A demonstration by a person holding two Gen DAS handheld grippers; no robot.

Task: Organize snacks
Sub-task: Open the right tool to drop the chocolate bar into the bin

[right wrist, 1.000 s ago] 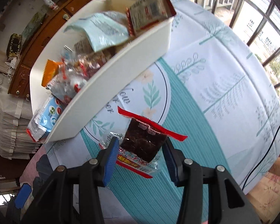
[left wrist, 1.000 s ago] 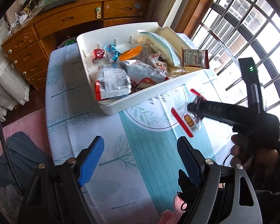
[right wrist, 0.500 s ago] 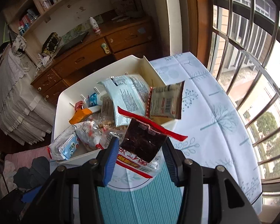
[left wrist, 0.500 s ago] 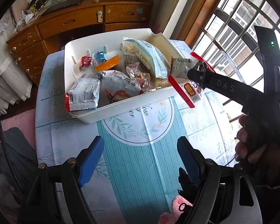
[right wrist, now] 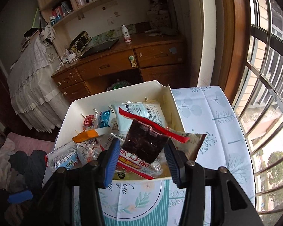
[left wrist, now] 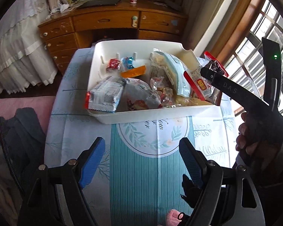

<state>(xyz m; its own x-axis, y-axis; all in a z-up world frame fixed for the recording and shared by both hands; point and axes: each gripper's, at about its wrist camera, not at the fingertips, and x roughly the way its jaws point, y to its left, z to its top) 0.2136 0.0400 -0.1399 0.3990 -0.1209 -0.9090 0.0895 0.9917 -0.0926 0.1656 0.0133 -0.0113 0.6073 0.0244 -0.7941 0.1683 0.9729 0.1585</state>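
Right claw (right wrist: 142, 155) half-closed, pads clamped on dark snack packet (right wrist: 144, 145) with red seal, packet held above white bin (left wrist: 151, 115) at its 3 o'clock rim, left claw (left wrist: 141, 162) wide open, empty, over the desk (left wrist: 137, 179) at bin's 6 o'clock.

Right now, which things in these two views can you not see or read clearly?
- White bin floor: both views, buried under snack packets.
- Print on the red-edged snack packet in the right gripper: too small.
- Left gripper: right wrist view, cut off; one blue pad at lower left.
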